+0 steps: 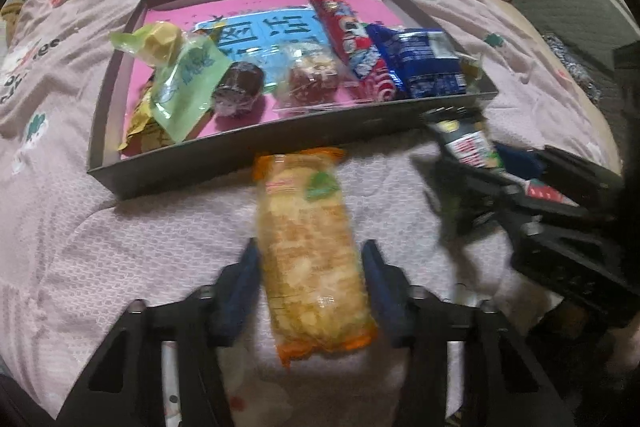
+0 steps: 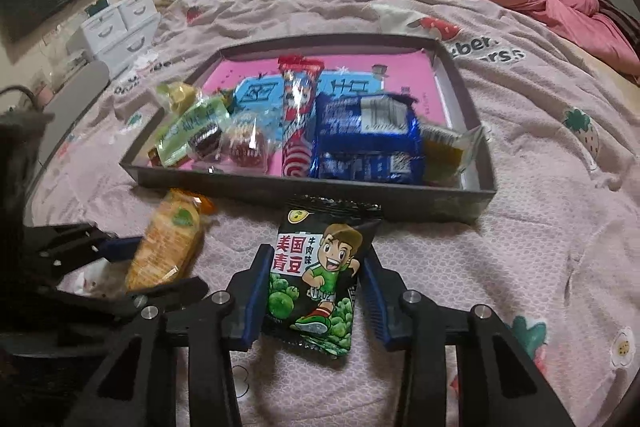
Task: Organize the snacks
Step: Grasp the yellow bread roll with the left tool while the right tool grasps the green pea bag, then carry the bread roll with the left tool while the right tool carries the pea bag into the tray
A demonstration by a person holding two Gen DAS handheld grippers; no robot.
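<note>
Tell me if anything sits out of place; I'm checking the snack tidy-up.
Two packets lie outside the dark tray, on the bedspread: an orange cracker packet and a black green-pea packet.

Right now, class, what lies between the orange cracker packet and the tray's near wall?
Only bare pink bedspread: the orange cracker packet ends just short of the tray, seen in the right wrist view.

snack packets in tray (image 2: 256, 187): 8 | packets outside: 2 | trays: 1
</note>
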